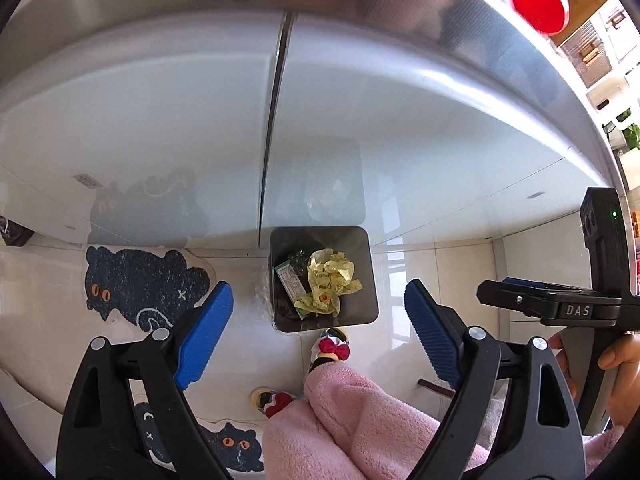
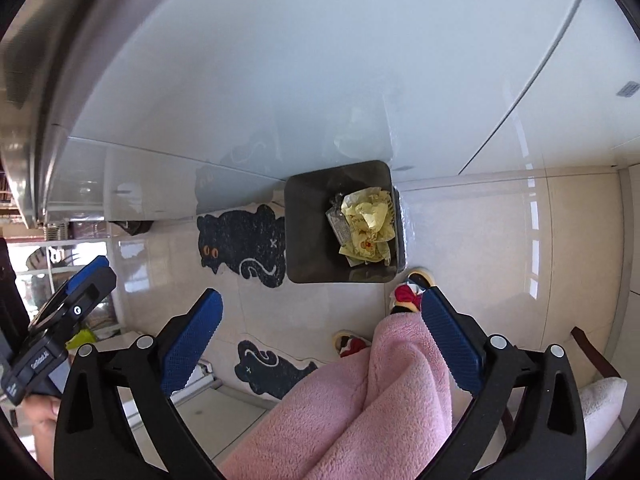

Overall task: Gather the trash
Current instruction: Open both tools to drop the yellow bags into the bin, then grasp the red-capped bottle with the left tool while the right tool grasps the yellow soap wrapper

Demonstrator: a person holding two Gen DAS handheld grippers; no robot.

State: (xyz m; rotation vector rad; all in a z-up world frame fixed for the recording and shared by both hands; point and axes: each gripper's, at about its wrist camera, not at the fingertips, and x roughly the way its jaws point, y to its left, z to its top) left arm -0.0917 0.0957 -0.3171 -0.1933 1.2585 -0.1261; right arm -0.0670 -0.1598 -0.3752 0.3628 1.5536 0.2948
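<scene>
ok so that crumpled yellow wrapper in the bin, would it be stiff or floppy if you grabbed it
Probably floppy and very light: the yellow wrapper is thin, creased paper lying loosely bunched in the bin. It would likely crush further between pads rather than slip or roll.

The bin [image 1: 324,280] stands on the floor [image 1: 440,280] right against the cabinet front [image 1: 160,140], with the crumpled wrapper [image 1: 330,282] lying inside it beside a small packet [image 1: 289,280]. To the bin's left in both views a cat-shaped mat [image 1: 144,286] lies flat on the floor, a second mat [image 2: 272,372] nearer the person. The person's slippered feet [image 1: 334,348] stand just before the bin, legs [image 2: 380,400] below the cameras.
</scene>
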